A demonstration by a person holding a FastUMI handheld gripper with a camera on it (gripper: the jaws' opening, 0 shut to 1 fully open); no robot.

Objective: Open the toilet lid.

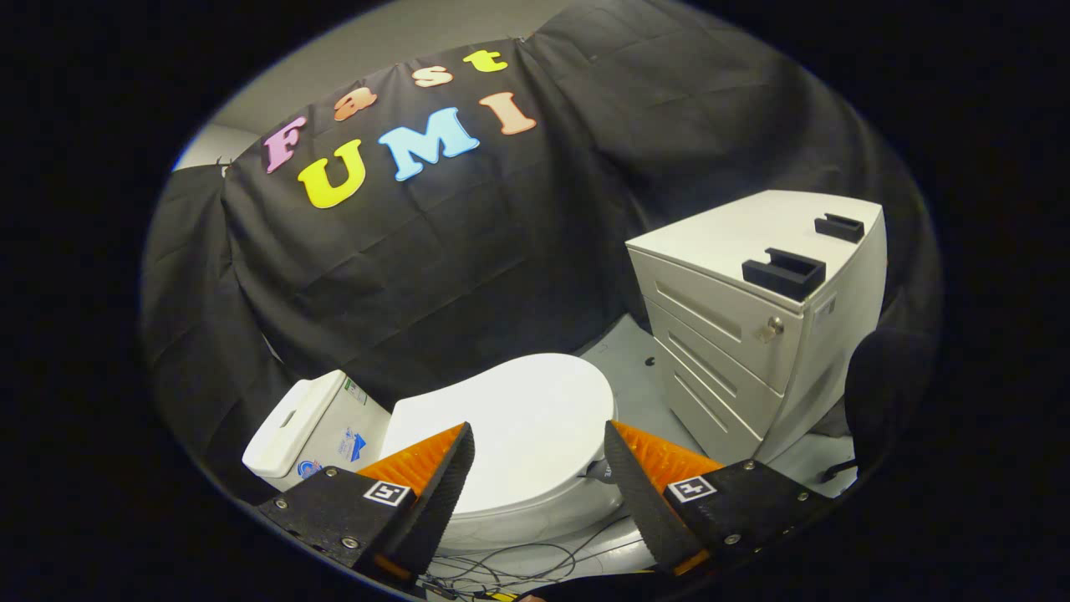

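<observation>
A white toilet stands on the floor below me, its lid lying flat and closed over the bowl. Its white tank is at the left end, against the black cloth. My gripper hovers above the lid, open, with the lid showing through the wide gap between the two fingers. Nothing is held, and the fingers are apart from the lid. The front rim of the bowl shows just under the lid.
A white drawer cabinet with two black brackets on top stands right of the toilet. Thin cables lie on the pale floor before the bowl. A dark chair part sits at the far right.
</observation>
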